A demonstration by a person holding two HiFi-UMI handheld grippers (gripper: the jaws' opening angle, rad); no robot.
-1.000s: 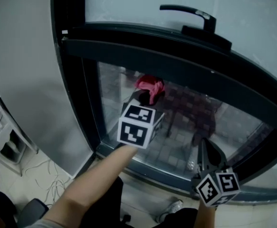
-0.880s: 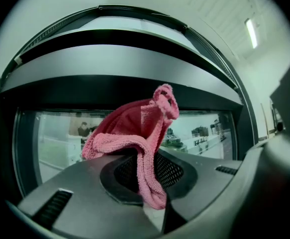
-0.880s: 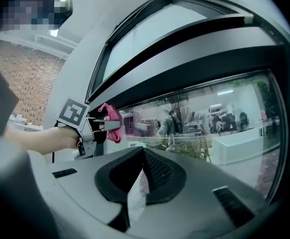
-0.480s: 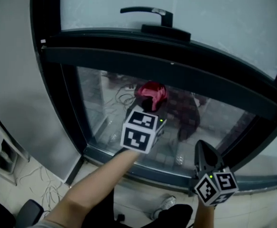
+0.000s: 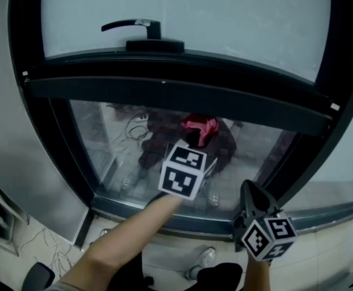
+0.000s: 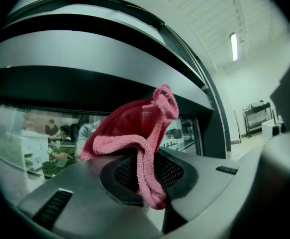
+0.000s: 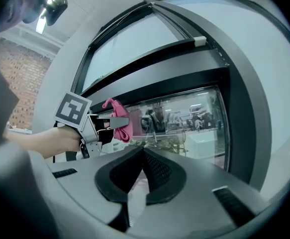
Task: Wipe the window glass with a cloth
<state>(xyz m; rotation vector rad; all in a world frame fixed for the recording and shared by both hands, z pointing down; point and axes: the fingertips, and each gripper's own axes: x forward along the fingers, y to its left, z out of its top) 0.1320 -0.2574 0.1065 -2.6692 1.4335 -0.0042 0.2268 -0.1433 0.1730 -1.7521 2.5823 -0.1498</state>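
Observation:
A pink cloth (image 5: 199, 129) is pressed to the lower window glass (image 5: 109, 150), near the middle of the pane. My left gripper (image 5: 197, 140) is shut on it, and its marker cube (image 5: 183, 170) shows below. In the left gripper view the cloth (image 6: 135, 128) bunches up from between the closed jaws, with the pane right behind it. My right gripper (image 5: 247, 188) hangs lower right, away from the glass, shut on nothing. In the right gripper view its jaws meet (image 7: 142, 156). The cloth (image 7: 120, 117) shows there further left, against the pane.
A dark horizontal frame bar (image 5: 176, 96) runs above the lower pane, with a black window handle (image 5: 134, 26) on the frosted upper pane. The frame's sill (image 5: 134, 214) lies below the glass. Cables (image 5: 49, 253) lie on the tiled floor at the lower left.
The left gripper has carried the cloth rightwards along the lower pane, from near its left edge to about its middle. The right gripper has stayed low and shut.

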